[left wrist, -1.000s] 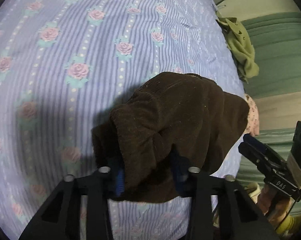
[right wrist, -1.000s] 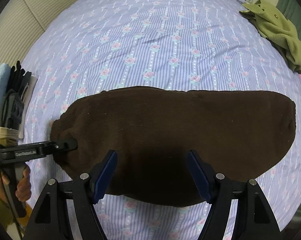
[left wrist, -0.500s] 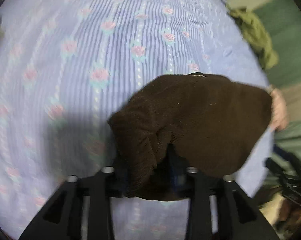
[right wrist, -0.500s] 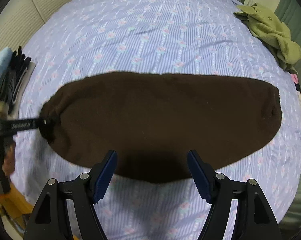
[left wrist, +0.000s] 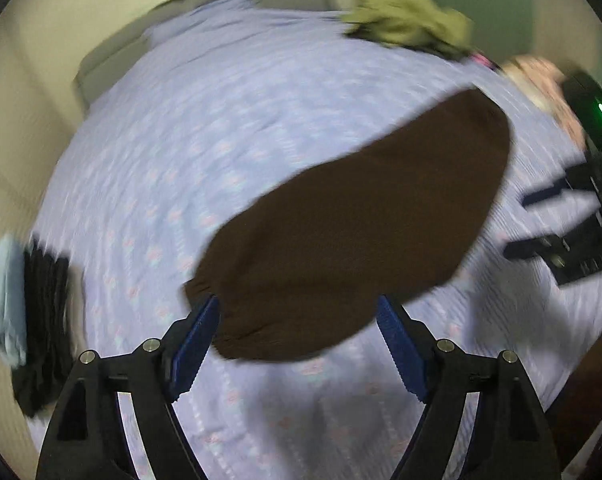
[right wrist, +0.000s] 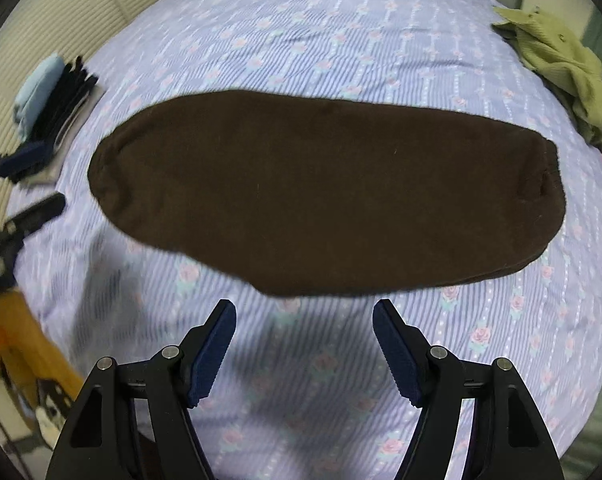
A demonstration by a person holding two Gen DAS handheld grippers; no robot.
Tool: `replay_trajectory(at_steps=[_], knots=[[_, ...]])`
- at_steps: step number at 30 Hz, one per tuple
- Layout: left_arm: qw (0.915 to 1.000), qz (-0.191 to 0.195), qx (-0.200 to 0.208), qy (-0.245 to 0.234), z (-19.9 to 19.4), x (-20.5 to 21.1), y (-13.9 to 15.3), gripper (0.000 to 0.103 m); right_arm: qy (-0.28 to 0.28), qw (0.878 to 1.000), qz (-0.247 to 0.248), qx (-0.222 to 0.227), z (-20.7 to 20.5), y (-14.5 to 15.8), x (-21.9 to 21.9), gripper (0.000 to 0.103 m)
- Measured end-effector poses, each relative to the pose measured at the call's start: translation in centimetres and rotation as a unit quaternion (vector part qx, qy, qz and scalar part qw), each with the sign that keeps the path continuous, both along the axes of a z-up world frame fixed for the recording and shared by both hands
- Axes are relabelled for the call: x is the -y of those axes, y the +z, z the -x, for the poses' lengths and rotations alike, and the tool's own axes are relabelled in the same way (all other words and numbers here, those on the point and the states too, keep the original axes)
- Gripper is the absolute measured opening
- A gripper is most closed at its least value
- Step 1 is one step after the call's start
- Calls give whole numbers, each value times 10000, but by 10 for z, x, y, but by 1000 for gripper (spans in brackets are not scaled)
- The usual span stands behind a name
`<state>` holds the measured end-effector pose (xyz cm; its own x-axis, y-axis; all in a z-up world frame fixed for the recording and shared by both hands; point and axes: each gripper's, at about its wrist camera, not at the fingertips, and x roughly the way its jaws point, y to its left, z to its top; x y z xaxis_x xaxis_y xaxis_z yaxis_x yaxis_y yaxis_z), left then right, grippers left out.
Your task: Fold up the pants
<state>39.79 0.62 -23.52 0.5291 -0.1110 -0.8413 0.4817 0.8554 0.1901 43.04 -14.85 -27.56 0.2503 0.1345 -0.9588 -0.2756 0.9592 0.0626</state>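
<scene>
The dark brown pants [right wrist: 321, 196] lie flat on the bed as one long folded band, and show in the left wrist view [left wrist: 361, 232] too. My left gripper [left wrist: 299, 332] is open and empty, with its blue pads just behind the elastic end of the pants. My right gripper [right wrist: 305, 336] is open and empty, a little short of the near long edge of the pants. The left gripper also shows at the left edge of the right wrist view [right wrist: 25, 184], and the right gripper at the right edge of the left wrist view [left wrist: 557, 216].
The bed has a lilac striped sheet with roses [right wrist: 301, 32]. A crumpled olive-green garment [right wrist: 557, 60] lies at the far right corner. A stack of folded dark and light-blue clothes [right wrist: 57, 96] sits at the left edge. A pink item [left wrist: 541, 80] lies near the right edge.
My left gripper has let go of the bunched end of the pants, opened and drawn back. The pants now lie flat. My right gripper has drawn back from the pants.
</scene>
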Motion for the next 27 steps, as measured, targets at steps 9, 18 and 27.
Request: replay_trajectory(at_steps=[9,18,27], knots=[[9691,-1236,450,-2085,36,120,-62,51,-231,9995,21,-227,17,-23,43,60],[9725,-1209,-280,-1968,-11,142,-96,17,-728,9955,-491,-361,23,-41,74,55],[9709,889,-2197,-344,-113,94,-86,16,-194,9877,-1513,-336,-1,-47,53,49]])
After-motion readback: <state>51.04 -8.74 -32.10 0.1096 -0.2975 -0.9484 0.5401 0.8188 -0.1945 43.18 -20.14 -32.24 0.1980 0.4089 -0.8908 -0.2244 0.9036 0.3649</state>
